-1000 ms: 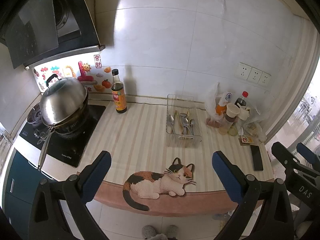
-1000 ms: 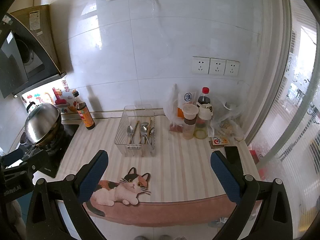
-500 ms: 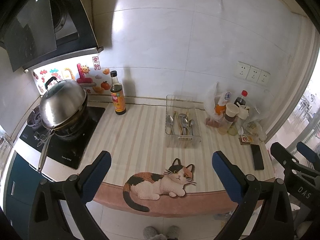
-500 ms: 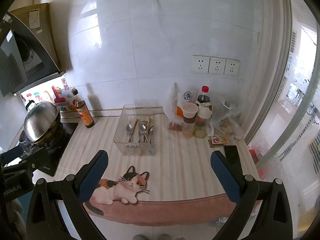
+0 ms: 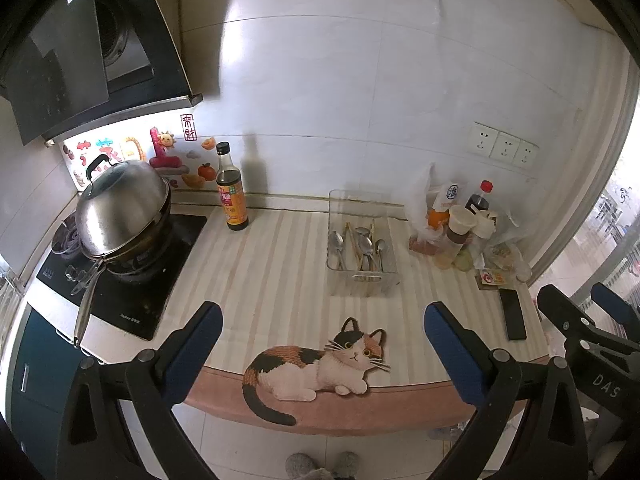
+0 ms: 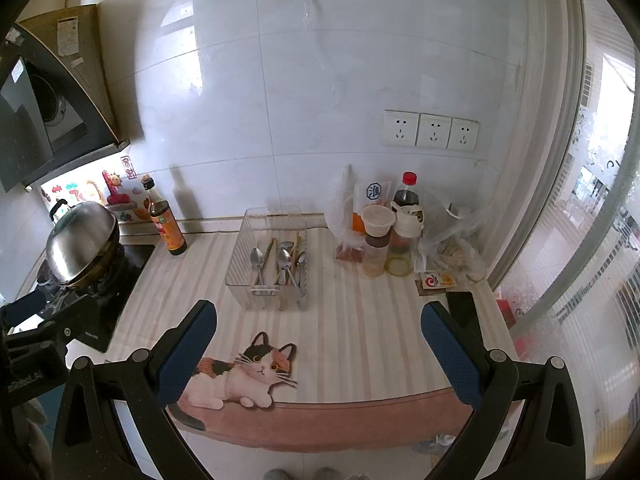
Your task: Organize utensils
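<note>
While both the left gripper (image 5: 323,340) and right gripper (image 6: 319,336) hang spread, clear ribbed plastic bin (image 5: 362,276), shiny metal spoons (image 5: 366,245).

A clear utensil bin (image 5: 362,256) stood mid-counter (image 5: 280,264) with spoons (image 5: 366,246) and chopsticks (image 5: 352,240) in it. A sauce bottle (image 5: 231,188) stood left of it by the wall, a lidded wok (image 5: 120,212) on the cooktop (image 5: 124,280) farther left. Condiment containers (image 6: 390,228) stood right; a phone (image 5: 512,314) lay before them.

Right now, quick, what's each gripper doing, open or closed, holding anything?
Left gripper: open, holding nothing, short of the counter edge.
Right gripper: open, holding nothing, also short of the counter.
</note>
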{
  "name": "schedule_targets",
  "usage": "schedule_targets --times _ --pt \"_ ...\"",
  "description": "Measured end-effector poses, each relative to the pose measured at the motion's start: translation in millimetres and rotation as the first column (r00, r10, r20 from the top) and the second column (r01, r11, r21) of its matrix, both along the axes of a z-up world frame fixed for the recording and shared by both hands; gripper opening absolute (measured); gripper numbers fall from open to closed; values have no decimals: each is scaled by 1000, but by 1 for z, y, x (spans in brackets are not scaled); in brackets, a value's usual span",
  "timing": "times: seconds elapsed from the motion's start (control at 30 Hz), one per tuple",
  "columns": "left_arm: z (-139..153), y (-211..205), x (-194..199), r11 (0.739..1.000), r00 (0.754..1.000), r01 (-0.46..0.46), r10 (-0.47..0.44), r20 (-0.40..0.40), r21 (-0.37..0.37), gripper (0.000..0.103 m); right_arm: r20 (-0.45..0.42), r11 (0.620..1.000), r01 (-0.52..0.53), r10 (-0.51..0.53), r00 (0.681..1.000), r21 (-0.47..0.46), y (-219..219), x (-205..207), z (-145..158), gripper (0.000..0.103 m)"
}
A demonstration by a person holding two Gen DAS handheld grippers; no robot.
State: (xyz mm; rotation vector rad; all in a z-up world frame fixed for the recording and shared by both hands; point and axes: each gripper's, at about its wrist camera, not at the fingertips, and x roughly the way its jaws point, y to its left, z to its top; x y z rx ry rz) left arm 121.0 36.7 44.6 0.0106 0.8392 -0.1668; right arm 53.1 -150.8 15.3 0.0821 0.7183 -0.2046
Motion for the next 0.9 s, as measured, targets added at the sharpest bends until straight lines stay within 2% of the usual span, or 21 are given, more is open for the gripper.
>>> schedule_targets --times 0.9 --pt "0 0 2 1000 1000 9 -9 2 2 103 -1 1000 -1 1 1000 2 -2 1 0 103"
